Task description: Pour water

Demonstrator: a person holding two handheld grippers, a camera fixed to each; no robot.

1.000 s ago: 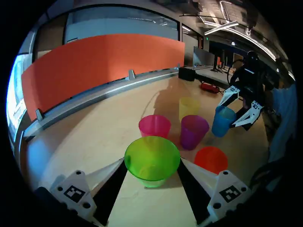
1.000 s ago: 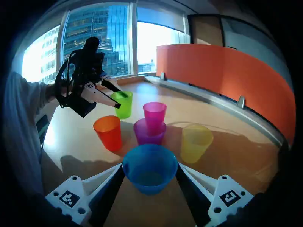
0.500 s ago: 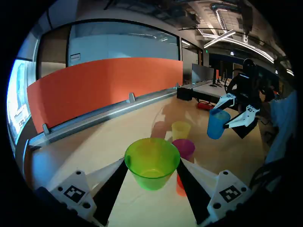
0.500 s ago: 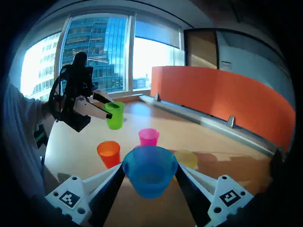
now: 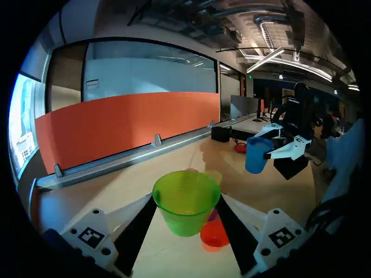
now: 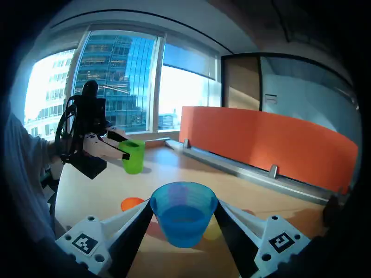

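left gripper (image 5: 186,204) pinches green cup (image 5: 186,211) | right gripper (image 6: 184,211) pinches blue cup (image 5: 256,155), 2 o'clock | pour — meet rims, tilt slowly, receiver upright

the translucent green cup (image 5: 186,211) is upright, open mouth up, held in the air between the fingers of the left gripper (image 5: 185,201). the translucent blue cup (image 6: 183,227) is upright too, gripped aloft by the right gripper (image 6: 183,206), well apart from the green one.

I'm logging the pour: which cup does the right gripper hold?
The blue cup, clamped in the right gripper; the green cup is in the left gripper.
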